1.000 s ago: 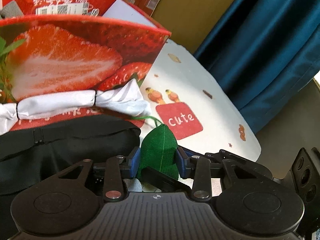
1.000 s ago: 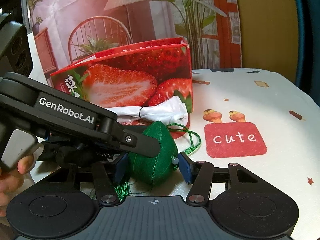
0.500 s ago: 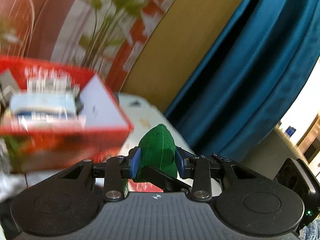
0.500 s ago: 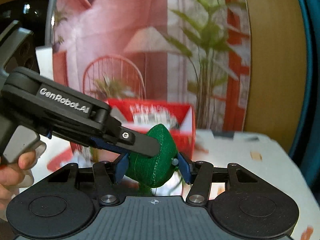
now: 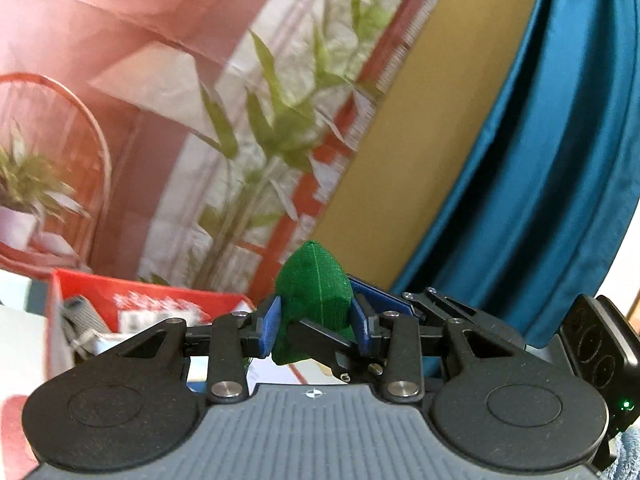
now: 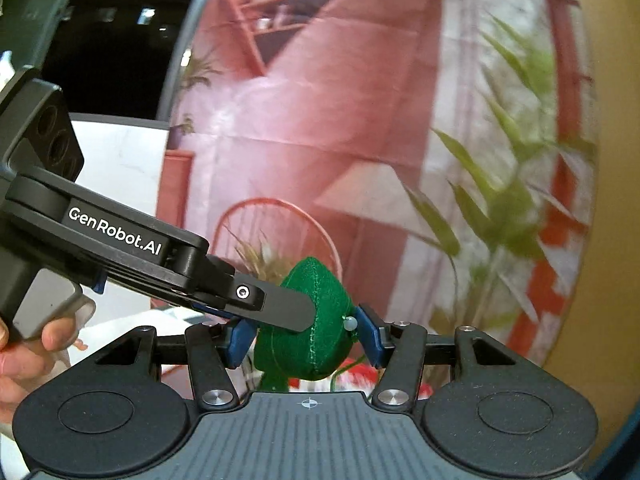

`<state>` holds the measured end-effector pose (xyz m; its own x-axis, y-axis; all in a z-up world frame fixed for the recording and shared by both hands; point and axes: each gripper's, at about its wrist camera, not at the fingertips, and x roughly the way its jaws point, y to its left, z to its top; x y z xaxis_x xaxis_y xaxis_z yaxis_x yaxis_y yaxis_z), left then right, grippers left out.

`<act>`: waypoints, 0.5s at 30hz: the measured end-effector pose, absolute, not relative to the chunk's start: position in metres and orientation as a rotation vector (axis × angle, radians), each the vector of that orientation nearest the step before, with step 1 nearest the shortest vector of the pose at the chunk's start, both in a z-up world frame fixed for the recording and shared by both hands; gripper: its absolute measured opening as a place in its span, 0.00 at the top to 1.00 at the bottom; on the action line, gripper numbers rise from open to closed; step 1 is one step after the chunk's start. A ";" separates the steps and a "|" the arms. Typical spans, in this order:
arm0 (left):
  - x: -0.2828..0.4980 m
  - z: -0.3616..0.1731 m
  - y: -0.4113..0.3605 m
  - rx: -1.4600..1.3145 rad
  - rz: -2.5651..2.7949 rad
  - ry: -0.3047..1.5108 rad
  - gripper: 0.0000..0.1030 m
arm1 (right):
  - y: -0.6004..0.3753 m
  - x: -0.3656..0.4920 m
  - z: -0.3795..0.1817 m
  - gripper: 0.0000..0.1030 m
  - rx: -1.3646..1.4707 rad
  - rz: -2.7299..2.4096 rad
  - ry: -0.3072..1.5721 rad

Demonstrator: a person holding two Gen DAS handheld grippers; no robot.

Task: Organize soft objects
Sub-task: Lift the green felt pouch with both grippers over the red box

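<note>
Now, in the left wrist view, the left hand-held gripper [image 5: 316,328] clamps a green pouch [image 5: 314,292] between its blue pads [image 5: 269,330], at a narrow opening, the pouch's pointed top standing above the jaws. A black finger of the right hand-held gripper [image 5: 320,332] crosses the front of the pouch from the right. Below and to the left sits a red box [image 5: 80,292], open at the top, with a grey item and printed packets inside; it lies lower than the pouch and apart from it. Behind hang a printed backdrop [image 5: 180,100] with plants and a chair, a tan wall and a blue curtain [image 5: 540,180].

In the right wrist view, the right hand-held gripper [image 6: 306,340] also squeezes the pouch [image 6: 304,348] between its own blue pads [image 6: 239,340], moderately narrow. The left hand-held gripper [image 6: 296,312] reaches in from the left, its black finger laid across the pouch's upper face. A small white bead [image 6: 350,322] sits on the pouch's right side. A hand [image 6: 28,352] grips the left tool's handle at the picture's left edge. The backdrop [image 6: 360,120] fills the rest.
</note>
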<state>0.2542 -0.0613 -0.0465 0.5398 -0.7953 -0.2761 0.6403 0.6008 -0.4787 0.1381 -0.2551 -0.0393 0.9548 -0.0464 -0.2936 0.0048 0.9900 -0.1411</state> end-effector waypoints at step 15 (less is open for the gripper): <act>0.313 -0.083 -0.010 -0.368 -0.725 0.592 0.62 | -0.230 0.240 -0.077 0.51 -0.128 0.104 0.373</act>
<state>0.3126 -0.0104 -0.0830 0.5975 -0.7089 -0.3746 0.5085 0.6963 -0.5066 0.2404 -0.2304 -0.0775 0.9261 0.0780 -0.3691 -0.1251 0.9865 -0.1055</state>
